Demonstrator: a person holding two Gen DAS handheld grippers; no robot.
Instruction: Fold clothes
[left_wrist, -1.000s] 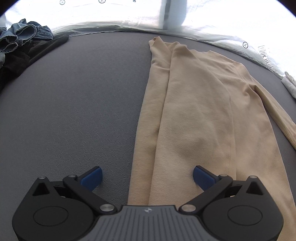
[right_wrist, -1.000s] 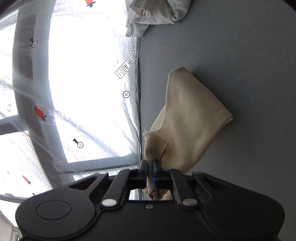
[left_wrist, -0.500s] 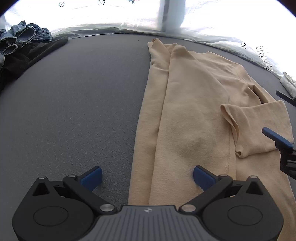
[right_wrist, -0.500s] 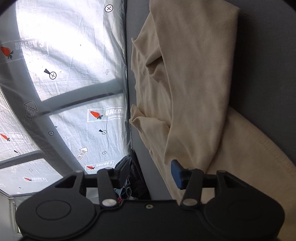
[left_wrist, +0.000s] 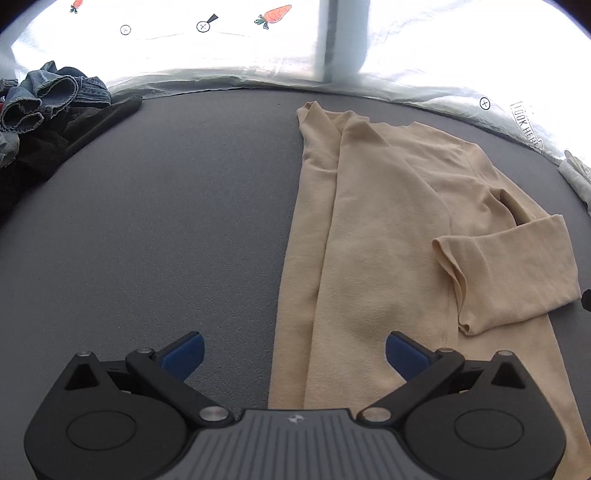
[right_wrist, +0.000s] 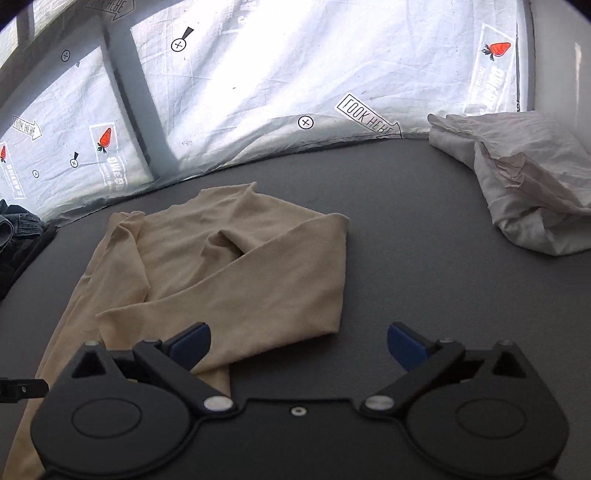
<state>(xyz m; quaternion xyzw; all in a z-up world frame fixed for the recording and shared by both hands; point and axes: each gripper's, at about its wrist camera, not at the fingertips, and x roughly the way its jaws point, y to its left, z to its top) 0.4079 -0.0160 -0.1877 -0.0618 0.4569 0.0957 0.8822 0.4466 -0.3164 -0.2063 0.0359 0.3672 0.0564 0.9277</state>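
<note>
Where the grey table (left_wrist: 155, 221) reaches its far left corner, a heap of clothes is seen: blue denim (left_wrist: 48, 96) bunched on top of a dark garment (left_wrist: 55, 147), pushed against the white printed sheet (left_wrist: 221, 48) that is hung behind the table (carrots, small crosshair marks and arrow labels are printed on it). Nearer the camera, the left gripper (left_wrist: 293, 352) is held above the table with its blue-padded fingers spread wide; nothing is clasped between them, and the left edge of the beige shirt (left_wrist: 388, 240) is framed in the gap below.

That shirt is laid lengthwise on the table, right of centre in the left wrist view, its left side already folded inward along a long crease. Its right sleeve (left_wrist: 517, 273) has been doubled back over the body, the cuff edge lying loosely on top.

Further right, the right gripper (right_wrist: 298, 341) is seen with its jaws standing fully apart, having just been opening; nothing is between them, and the folded sleeve (right_wrist: 280, 280) lies released on the table just ahead of the left finger, apart from both pads. At the far right, a crumpled white garment (right_wrist: 524, 184) is left near the table's back edge, well apart from the shirt.
</note>
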